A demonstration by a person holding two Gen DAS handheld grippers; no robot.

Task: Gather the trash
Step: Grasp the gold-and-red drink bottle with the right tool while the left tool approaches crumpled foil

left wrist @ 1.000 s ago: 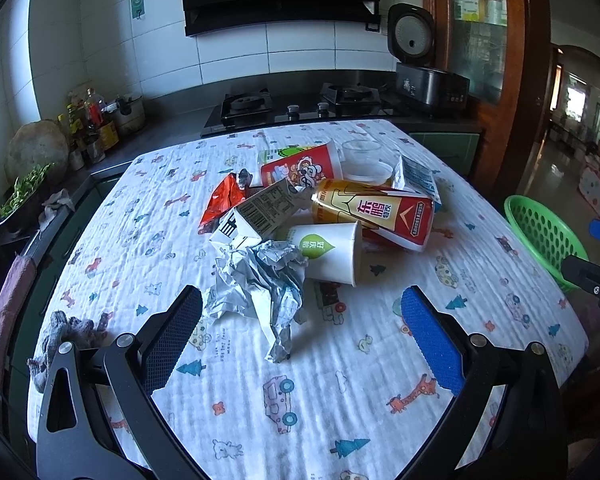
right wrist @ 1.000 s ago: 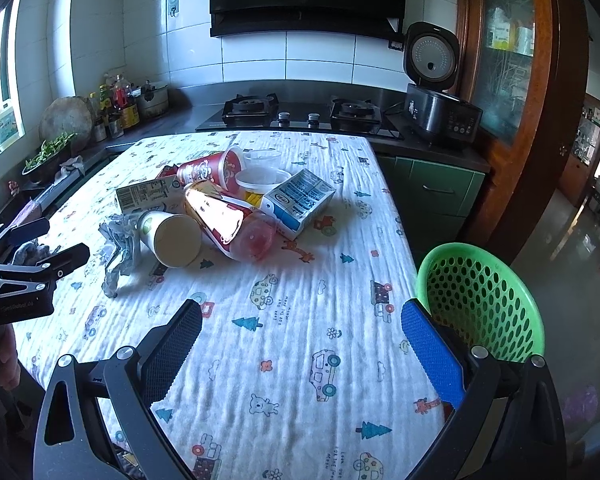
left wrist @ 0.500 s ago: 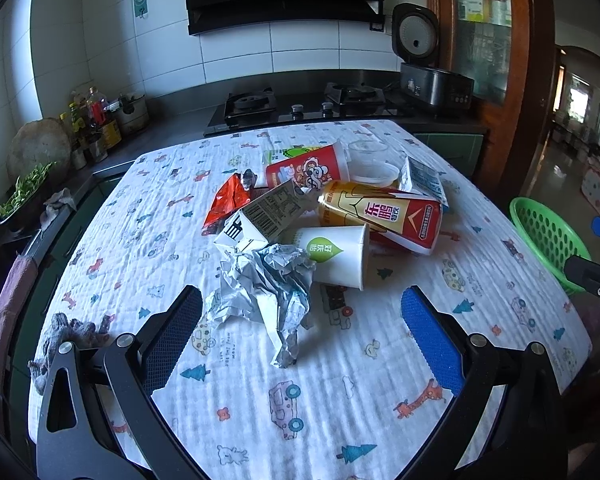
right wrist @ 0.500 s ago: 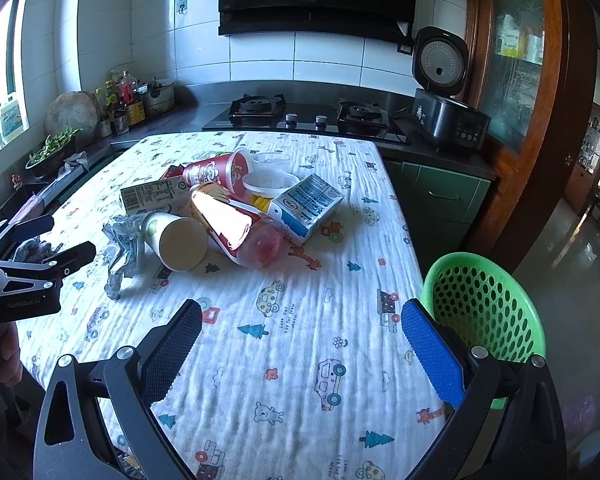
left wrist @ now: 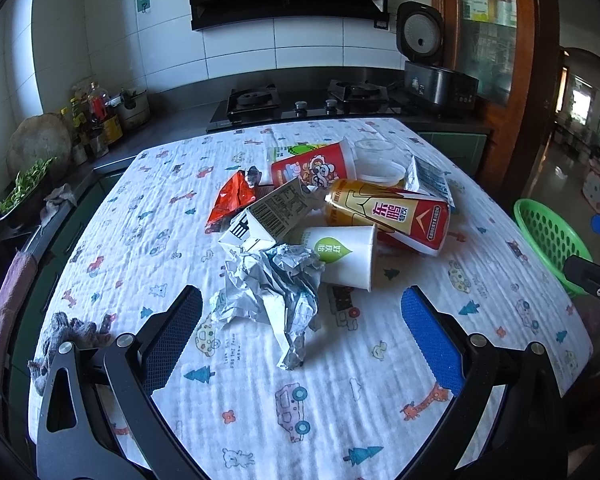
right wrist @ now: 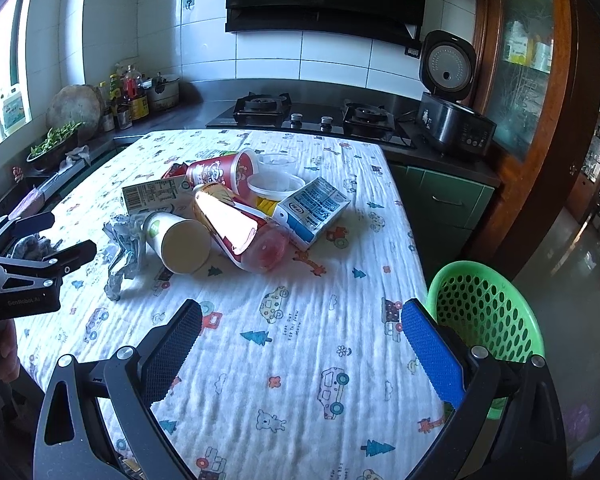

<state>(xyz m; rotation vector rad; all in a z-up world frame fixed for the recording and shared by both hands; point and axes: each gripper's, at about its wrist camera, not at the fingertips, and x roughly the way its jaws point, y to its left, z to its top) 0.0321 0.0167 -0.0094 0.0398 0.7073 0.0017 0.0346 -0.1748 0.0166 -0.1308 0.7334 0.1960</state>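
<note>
So there's a heap of trash in the middle of a table covered by a white cloth with cartoon cars and animals [left wrist: 236, 392]. Nearest the left gripper [left wrist: 302, 322] is a crumpled silvery-white wrapper [left wrist: 272, 288], and right behind it, touching, a white paper cup with a green leaf logo [left wrist: 342, 254] lies on its side. Past those: a grey-and-white barcode carton [left wrist: 272, 216], a tall red-and-gold drink carton [left wrist: 392, 214], a red foil snack bag [left wrist: 232, 198], a red printed cup [left wrist: 314, 166], clear plastic tubs [left wrist: 376, 160] and a blue-and-white milk carton [right wrist: 314, 210]. Both grippers are spread wide with nothing between the pads. The right gripper [right wrist: 300, 334] hangs over bare cloth, well apart from the pile. A green perforated plastic basket [right wrist: 488, 312] sits just off the table's right edge.
</note>
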